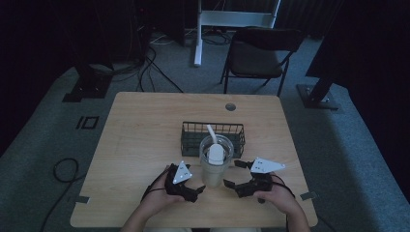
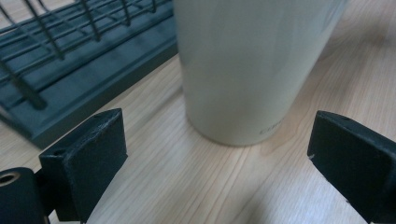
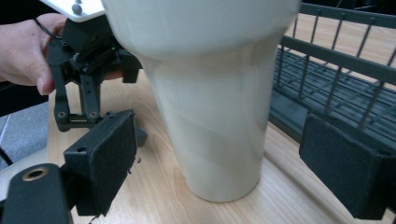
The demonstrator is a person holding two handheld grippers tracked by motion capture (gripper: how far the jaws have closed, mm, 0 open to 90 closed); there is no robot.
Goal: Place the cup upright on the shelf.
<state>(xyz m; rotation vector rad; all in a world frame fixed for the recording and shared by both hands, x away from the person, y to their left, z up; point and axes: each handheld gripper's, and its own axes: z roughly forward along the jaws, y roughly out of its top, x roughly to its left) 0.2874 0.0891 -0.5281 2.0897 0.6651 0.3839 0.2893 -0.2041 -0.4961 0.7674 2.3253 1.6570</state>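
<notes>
A: Where is the cup (image 1: 215, 166) sitting?

B: Just below the middle of the high view, upright on the wooden bench (image 1: 140, 135), with the dark wire basket (image 1: 212, 137) right behind it, toward the top of the frame. A white object (image 1: 215, 153) with a thin stem stands inside the cup.

A: And the left claw (image 1: 199, 189)?

B: Released. It sits at the cup's lower left in the high view. In the left gripper view its jaws stand wide apart in the bottom corners, the cup's base between and beyond them, untouched.

A: The right claw (image 1: 231, 169)?

B: Also released, at the cup's lower right. In the right gripper view its jaws flank the cup's narrow base without touching it, and the basket fills the upper right. The left hand (image 3: 28, 49) shows at the upper left there.
</notes>
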